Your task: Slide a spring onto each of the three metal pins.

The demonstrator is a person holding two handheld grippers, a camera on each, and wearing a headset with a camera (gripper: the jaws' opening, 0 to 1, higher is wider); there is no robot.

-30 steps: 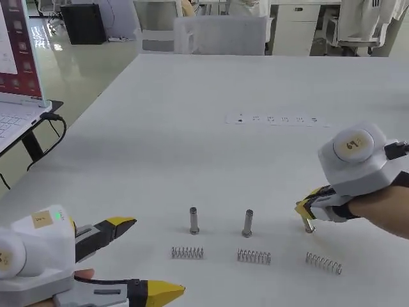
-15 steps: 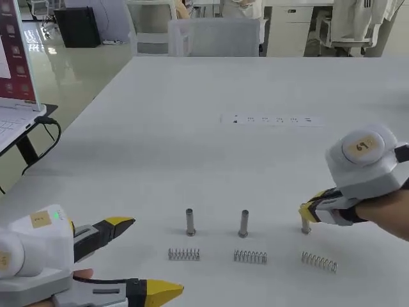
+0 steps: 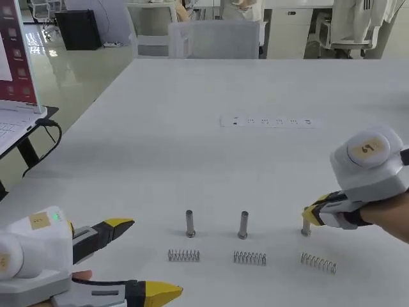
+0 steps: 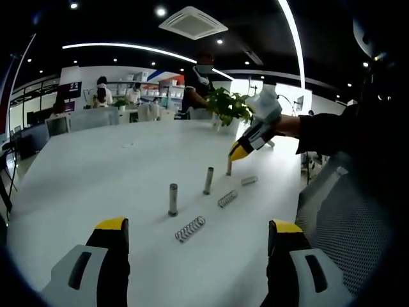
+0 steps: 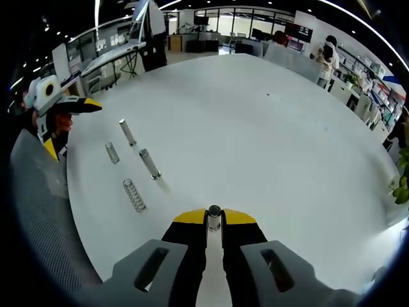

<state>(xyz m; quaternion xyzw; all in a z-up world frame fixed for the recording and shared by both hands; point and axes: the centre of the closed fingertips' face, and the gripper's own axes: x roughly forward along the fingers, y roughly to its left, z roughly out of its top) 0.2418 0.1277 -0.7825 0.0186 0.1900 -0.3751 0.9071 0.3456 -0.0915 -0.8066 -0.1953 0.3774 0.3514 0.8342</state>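
Nothing on the table (image 3: 192,147) has shifted over the last second, and the right gripper (image 3: 311,214) has stayed at the right pin (image 3: 305,228). At the far left, a laptop (image 3: 9,96) sits on a separate stand beside the table. The left gripper (image 3: 155,256) hangs over the near left corner with its jaws spread wide, holding nothing, well apart from the parts. Three metal pins stand upright in a row: the left pin (image 3: 190,224), the middle pin (image 3: 243,225) and the right pin. Three springs lie flat on the table, one just in front of each pin and apart from it: the left spring (image 3: 183,256), the middle spring (image 3: 249,258) and the right spring (image 3: 318,262). The right gripper's jaws are drawn narrow around the top of the right pin. One power strip (image 3: 271,121) lies farther back, with chairs (image 3: 217,38) at the far edge.
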